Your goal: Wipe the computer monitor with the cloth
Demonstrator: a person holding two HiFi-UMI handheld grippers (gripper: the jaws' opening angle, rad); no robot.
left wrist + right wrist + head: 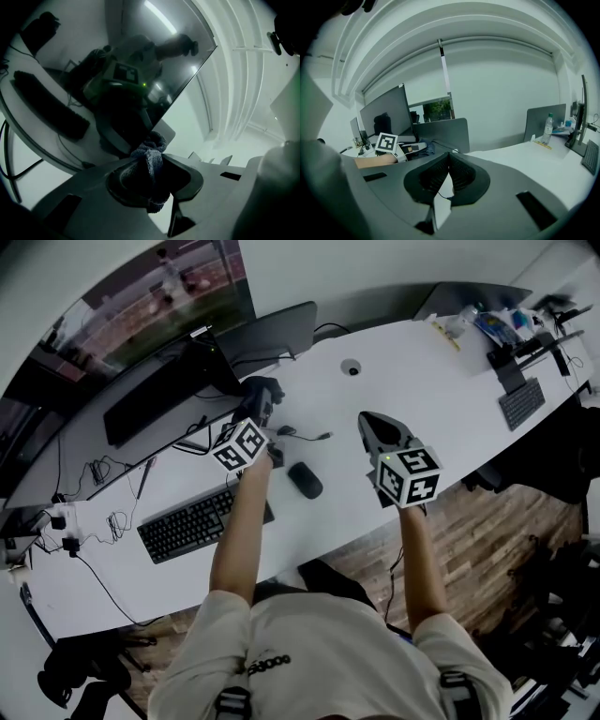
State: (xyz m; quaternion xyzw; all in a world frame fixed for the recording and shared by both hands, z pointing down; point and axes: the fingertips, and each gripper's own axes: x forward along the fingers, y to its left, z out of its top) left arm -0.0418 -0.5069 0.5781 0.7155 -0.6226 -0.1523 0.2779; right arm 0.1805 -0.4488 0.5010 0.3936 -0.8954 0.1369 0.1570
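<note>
The cloth (pixel 150 159), a dark bunched wad, was clamped between the jaws of the left gripper (pixel 151 174), its free end pushed up to the lower corner of the computer monitor (pixel 140 56). I could not tell whether it actually touched the glass. The dark screen mirrored the gripper and the arm behind it.

From above, nearest the person, a black keyboard (pixel 192 526) lay at the front edge of the white desk (pixel 412 362), with a black mouse (pixel 305 480) just to its right. Past the keyboard the left gripper (pixel 258 404) reached forward to the near end of the monitor (pixel 155 395), which stood at the back left of the desk.

The right gripper (pixel 367 423) hung over bare desktop, well apart from the left one. Its jaws met at the tips with nothing between them (pixel 449 158).

Farther off, a grey partition (pixel 440 133) stood behind the desk. At the far right end were a water bottle (pixel 548 127) and a second keyboard (pixel 521 403).
</note>
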